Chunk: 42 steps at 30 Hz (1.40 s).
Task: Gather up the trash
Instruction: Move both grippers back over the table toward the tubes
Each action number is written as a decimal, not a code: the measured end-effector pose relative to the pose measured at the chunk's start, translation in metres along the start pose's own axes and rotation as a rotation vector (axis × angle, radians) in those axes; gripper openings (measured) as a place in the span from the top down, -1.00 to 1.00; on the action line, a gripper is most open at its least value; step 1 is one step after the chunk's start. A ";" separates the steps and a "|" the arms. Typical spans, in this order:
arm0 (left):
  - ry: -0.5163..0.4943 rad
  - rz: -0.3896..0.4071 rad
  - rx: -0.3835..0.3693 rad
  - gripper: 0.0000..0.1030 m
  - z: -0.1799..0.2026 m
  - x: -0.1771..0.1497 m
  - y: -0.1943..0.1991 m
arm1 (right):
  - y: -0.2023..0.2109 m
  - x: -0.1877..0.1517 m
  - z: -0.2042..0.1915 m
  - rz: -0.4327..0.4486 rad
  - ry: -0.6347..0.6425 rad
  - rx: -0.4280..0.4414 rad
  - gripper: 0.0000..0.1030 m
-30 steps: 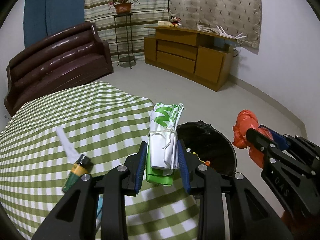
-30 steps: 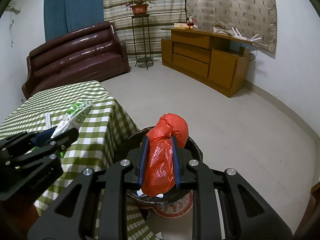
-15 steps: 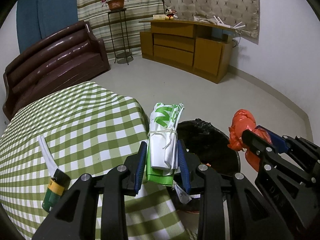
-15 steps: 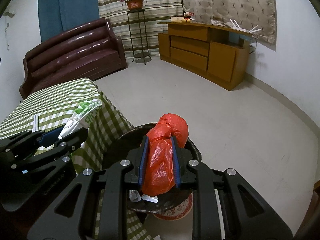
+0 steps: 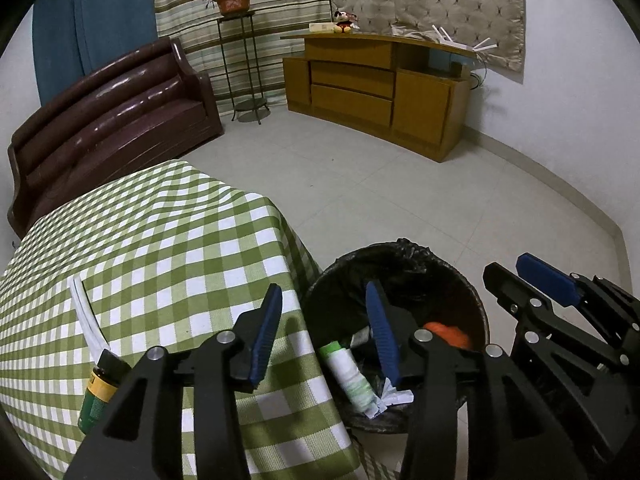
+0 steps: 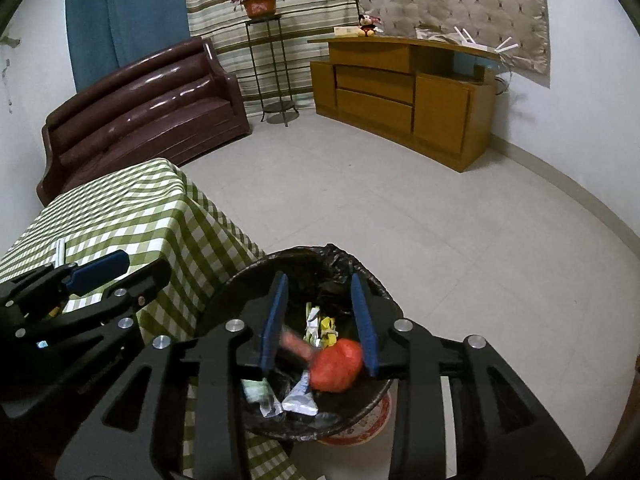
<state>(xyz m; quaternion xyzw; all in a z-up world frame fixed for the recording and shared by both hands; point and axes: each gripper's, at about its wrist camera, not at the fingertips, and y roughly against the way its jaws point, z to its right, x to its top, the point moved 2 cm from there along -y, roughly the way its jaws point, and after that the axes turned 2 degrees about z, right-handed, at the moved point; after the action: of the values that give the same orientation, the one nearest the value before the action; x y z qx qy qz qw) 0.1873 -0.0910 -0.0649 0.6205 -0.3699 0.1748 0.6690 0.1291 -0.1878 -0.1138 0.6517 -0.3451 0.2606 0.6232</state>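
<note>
A round bin lined with a black bag stands on the floor beside the table. My left gripper hovers over its near rim, jaws opening, nothing between the pads. The white-and-green rolled bag lies inside the bin below it. My right gripper hangs over the bin too, jaws opening and empty; the orange plastic bag sits in the bin among wrappers. A green bottle with a yellow label and a white straw lie on the checked tablecloth.
The table with the green-and-white checked cloth sits left of the bin. Farther off are a brown sofa, a plant stand and a wooden cabinet. Tiled floor stretches beyond the bin.
Both grippers have opened. The white-and-green bag dropped from the left one and the orange bag from the right one; both now lie in the bin.
</note>
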 end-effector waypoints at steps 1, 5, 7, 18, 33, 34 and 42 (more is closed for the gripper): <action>0.001 0.000 -0.001 0.11 0.000 0.000 0.000 | 0.000 0.000 0.001 0.001 -0.001 -0.002 0.31; 0.011 0.002 -0.001 0.07 -0.002 -0.001 0.003 | 0.005 0.000 0.003 0.006 -0.013 -0.015 0.12; 0.015 0.003 -0.002 0.04 -0.003 -0.002 0.005 | 0.008 0.000 0.005 0.009 -0.025 -0.021 0.03; 0.051 0.014 0.011 -0.07 -0.029 -0.021 0.036 | 0.040 -0.002 -0.003 0.093 -0.073 -0.075 -0.54; 0.136 0.027 0.105 -0.17 -0.108 -0.063 0.090 | 0.058 -0.022 -0.079 0.021 0.013 0.021 -0.54; 0.145 0.027 0.114 -0.17 -0.114 -0.066 0.094 | 0.060 -0.023 -0.086 0.017 0.022 0.027 -0.54; 0.208 0.017 0.175 -0.18 -0.167 -0.099 0.118 | 0.070 -0.041 -0.139 -0.015 0.086 0.085 -0.54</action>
<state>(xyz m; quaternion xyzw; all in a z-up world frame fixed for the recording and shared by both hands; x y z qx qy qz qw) 0.0859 0.1115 -0.0450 0.6518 -0.2872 0.2756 0.6455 0.0617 -0.0442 -0.0888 0.6682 -0.3018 0.2982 0.6111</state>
